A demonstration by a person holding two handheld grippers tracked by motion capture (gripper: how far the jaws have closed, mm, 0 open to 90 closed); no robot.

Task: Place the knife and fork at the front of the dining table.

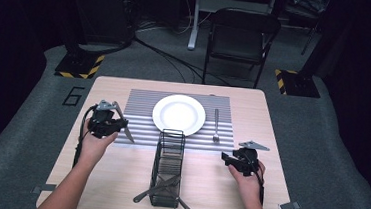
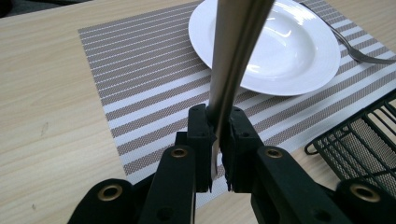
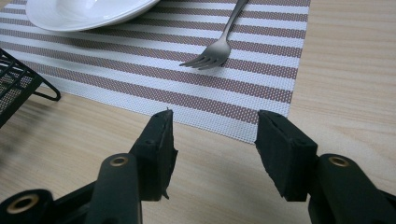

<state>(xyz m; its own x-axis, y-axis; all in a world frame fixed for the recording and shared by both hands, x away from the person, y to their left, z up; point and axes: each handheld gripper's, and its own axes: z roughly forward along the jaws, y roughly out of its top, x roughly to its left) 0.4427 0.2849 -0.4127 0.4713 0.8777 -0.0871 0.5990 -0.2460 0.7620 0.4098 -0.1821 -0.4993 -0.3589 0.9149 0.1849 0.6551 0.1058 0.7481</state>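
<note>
My left gripper (image 1: 120, 125) (image 2: 218, 127) hangs over the left part of the striped placemat (image 1: 140, 112) (image 2: 140, 65), shut on a silver table knife (image 1: 127, 132) (image 2: 236, 51). In the left gripper view the knife runs up from the jaws across the white plate (image 2: 294, 51). The plate (image 1: 178, 115) (image 3: 84, 11) lies in the middle of the mat. To its right on the mat lies a fork (image 1: 216, 124) (image 3: 217, 49) (image 2: 357, 51). My right gripper (image 1: 226, 158) (image 3: 212, 135) is open with nothing between its jaws, low over bare wood just off the mat's near right corner (image 3: 261, 126).
A black wire cutlery basket (image 1: 172, 133) (image 2: 369, 126) (image 3: 16, 84) stands lengthwise in front of the plate, with cutlery (image 1: 159, 188) poking out of its near end. A black folding chair (image 1: 241, 38) stands beyond the far edge of the table (image 1: 117, 179).
</note>
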